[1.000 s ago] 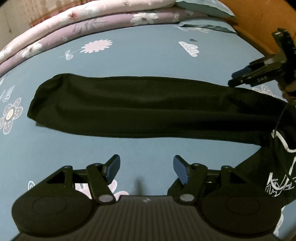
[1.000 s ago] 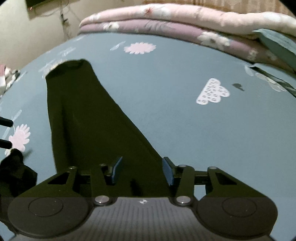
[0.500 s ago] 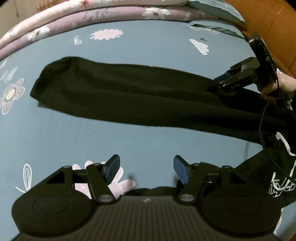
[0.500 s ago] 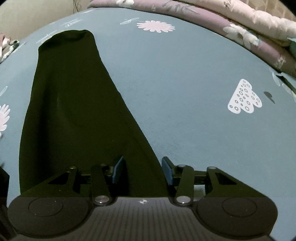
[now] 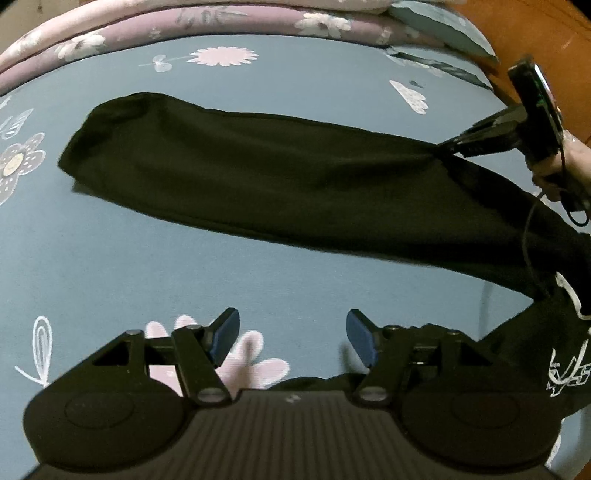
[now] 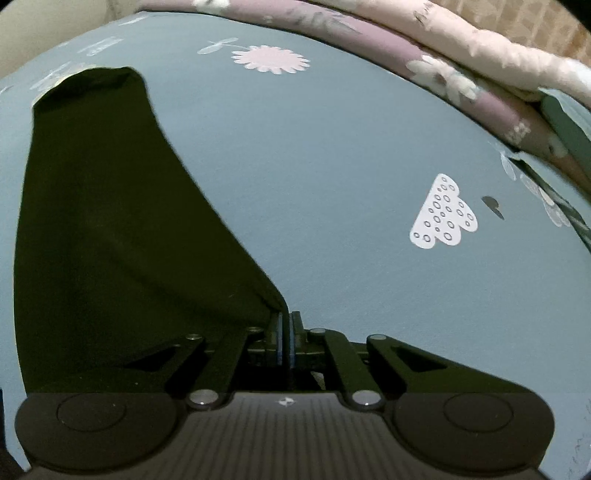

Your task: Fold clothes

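Note:
A black garment [image 5: 280, 184] lies stretched across the blue floral bedsheet [image 5: 147, 280], its long leg reaching to the far left. A part with white print [image 5: 565, 369] lies at the lower right. My left gripper [image 5: 291, 338] is open and empty above the sheet, just short of the near black cloth. My right gripper [image 6: 286, 336] is shut on the garment's edge [image 6: 110, 240] and lifts it slightly. It also shows in the left wrist view [image 5: 458, 142], pinching the far edge.
Folded pink and purple quilts [image 5: 221, 18] line the far edge of the bed. A wooden headboard [image 5: 535, 33] stands at the far right. A cable [image 5: 532, 236] hangs from the right gripper over the garment.
My right gripper has gone from open to shut on the garment's far edge. My left gripper has drawn back a little, still open.

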`<state>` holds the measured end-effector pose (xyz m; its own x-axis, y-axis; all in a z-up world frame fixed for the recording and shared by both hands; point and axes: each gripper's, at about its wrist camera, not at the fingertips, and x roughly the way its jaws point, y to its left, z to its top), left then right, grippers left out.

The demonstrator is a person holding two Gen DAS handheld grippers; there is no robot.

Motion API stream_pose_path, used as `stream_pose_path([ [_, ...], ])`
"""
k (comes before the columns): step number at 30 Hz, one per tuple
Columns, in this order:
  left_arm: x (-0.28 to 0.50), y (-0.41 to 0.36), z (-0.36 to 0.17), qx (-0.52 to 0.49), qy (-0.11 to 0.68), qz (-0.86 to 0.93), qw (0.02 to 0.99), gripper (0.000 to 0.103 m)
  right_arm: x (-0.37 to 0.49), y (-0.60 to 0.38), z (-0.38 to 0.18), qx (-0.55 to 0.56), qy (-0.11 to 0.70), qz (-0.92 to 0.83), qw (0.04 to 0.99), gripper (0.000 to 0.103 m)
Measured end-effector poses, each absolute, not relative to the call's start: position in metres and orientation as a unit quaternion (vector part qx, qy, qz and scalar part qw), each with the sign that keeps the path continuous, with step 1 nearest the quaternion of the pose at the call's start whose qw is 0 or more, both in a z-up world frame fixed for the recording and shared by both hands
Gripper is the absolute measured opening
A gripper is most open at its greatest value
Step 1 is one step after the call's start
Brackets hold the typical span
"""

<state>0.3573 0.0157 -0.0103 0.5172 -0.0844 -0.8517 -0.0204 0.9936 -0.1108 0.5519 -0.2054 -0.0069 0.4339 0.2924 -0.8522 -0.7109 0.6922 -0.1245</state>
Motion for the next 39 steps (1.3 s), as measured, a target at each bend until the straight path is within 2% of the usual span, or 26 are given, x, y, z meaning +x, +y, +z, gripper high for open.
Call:
stream_pose_path([
  [8,0.347,0.035,-0.007,-0.066,0.479,-0.007,0.875,0.065,0.577,-0.197,-0.020,-0.241,0.452,0.260,0.818,0.003],
  [11,0.343,0.039,-0.005,-0.070,0.474,-0.004,0.878,0.065,0.584,-0.195,-0.014,-0.243,0.438,0.239,0.832,0.000],
  [16,0.341,0.044,-0.006,-0.077,0.472,-0.002,0.878,0.065,0.598,-0.204,0.000,-0.197,0.459,0.241,0.832,0.001],
  [18,0.340,0.045,-0.007,-0.078,0.473,-0.004,0.877,0.065,0.598,-0.208,0.004,-0.182,0.470,0.252,0.826,0.014],
  [22,0.341,0.043,-0.011,-0.074,0.480,-0.011,0.874,0.065,0.582,-0.238,0.019,-0.194,0.478,0.282,0.809,0.027],
  [26,0.342,0.038,-0.014,-0.071,0.484,-0.023,0.872,0.065,0.563,-0.294,0.036,-0.192,0.487,0.281,0.804,0.050],
  [29,0.343,0.031,-0.017,-0.066,0.486,-0.030,0.871,0.065,0.549,-0.339,0.037,-0.194,0.498,0.261,0.804,0.055],
  [39,0.350,0.002,-0.017,-0.034,0.504,-0.046,0.862,0.065,0.527,-0.427,-0.008,-0.175,0.532,0.204,0.803,0.057],
])
